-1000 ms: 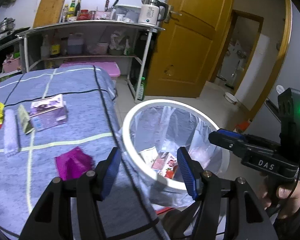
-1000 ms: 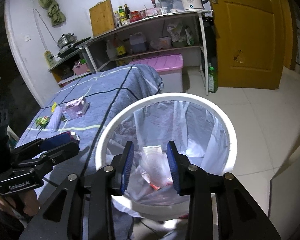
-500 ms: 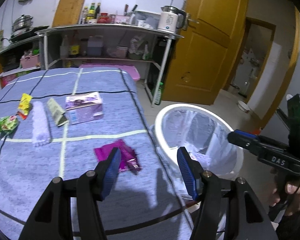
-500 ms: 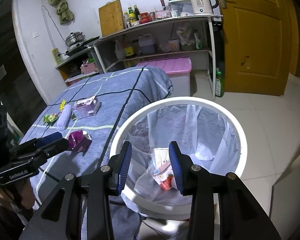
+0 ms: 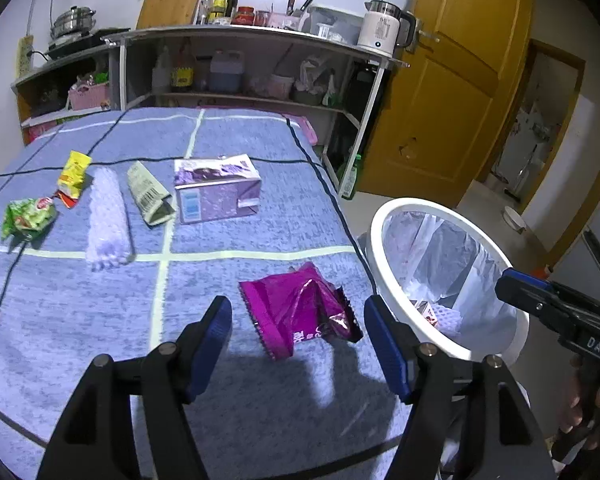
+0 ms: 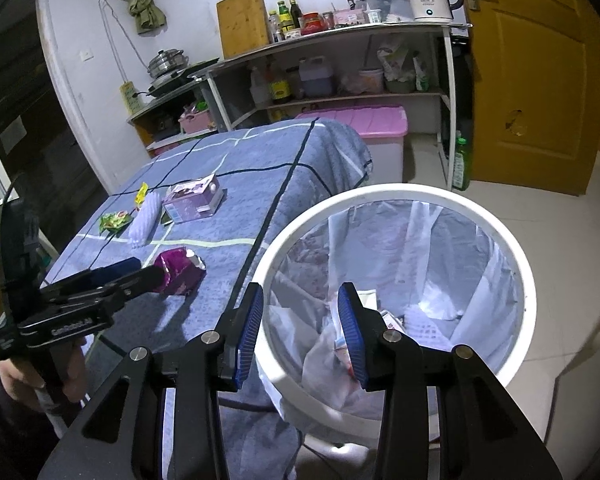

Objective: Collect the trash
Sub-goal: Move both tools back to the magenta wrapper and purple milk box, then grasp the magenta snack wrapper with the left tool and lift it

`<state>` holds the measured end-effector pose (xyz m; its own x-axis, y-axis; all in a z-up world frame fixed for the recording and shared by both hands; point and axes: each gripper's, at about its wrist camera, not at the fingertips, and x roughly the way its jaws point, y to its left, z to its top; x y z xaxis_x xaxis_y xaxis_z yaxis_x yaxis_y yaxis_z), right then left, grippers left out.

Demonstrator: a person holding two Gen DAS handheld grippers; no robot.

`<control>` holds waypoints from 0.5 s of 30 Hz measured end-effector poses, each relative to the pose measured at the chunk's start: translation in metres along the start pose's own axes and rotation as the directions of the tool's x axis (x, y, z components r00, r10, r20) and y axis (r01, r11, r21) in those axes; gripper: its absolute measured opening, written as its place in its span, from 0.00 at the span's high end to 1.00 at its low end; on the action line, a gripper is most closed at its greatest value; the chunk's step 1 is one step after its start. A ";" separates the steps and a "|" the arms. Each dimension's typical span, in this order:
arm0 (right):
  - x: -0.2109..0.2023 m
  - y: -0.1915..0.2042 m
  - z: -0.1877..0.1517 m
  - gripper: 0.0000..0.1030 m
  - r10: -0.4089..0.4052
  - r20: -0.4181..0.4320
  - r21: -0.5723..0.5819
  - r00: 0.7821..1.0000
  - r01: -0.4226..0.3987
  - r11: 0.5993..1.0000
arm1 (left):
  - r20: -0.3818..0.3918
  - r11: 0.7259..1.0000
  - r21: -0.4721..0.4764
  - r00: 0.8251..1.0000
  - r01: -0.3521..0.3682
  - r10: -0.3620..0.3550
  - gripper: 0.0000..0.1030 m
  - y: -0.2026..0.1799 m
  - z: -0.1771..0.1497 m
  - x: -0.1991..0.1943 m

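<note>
Left gripper (image 5: pixel 298 330): your jaws are opening, spread wide and empty, above the magenta wrapper (image 5: pixel 300 312).
Right gripper (image 6: pixel 300 330): your jaws stand partly apart, nothing between them, over the bin's near rim.
Wrapper: flat on the table (image 5: pixel 100 320), near its right edge.
Bin (image 6: pixel 516 264): just beside that edge, lined, trash at the bottom.
Room: bare cloth left of the wrapper; carton (image 5: pixel 216 192) and other trash well behind.
</note>
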<state>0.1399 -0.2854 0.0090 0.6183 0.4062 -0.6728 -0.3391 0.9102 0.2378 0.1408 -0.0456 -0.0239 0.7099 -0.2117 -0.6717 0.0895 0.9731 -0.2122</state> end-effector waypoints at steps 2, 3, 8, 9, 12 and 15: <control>0.001 0.001 0.000 0.61 -0.001 -0.003 0.000 1.000 0.001 1.000 | -0.012 1.000 -0.004 1.000 0.000 0.000 0.31 -0.001 0.000 0.006; 0.002 0.001 0.000 0.61 -0.001 -0.005 0.001 1.000 0.001 1.000 | -0.020 1.000 -0.007 1.000 0.001 -0.001 0.31 -0.002 0.000 0.010; 0.007 0.001 0.000 0.61 0.001 -0.017 0.001 1.000 -0.001 1.000 | -0.046 1.000 -0.011 0.999 -0.009 0.009 0.31 -0.004 0.001 0.025; 0.008 0.001 0.000 0.61 0.001 -0.021 0.000 1.000 -0.001 1.000 | -0.054 1.000 -0.009 0.998 -0.015 0.015 0.31 -0.004 0.001 0.027; 0.012 0.004 0.000 0.61 0.004 -0.027 -0.004 1.000 -0.004 1.000 | -0.055 0.999 0.009 0.998 -0.034 0.034 0.42 -0.005 -0.001 0.028; 0.015 0.007 0.001 0.61 0.008 -0.032 -0.010 0.999 -0.008 1.000 | -0.057 0.999 0.015 0.998 -0.038 0.039 0.52 -0.005 -0.002 0.027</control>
<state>0.1470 -0.2726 0.0012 0.5926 0.4105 -0.6930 -0.3512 0.9060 0.2362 0.1587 -0.0567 -0.0424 0.6718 -0.1784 -0.7189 0.0730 0.9818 -0.1754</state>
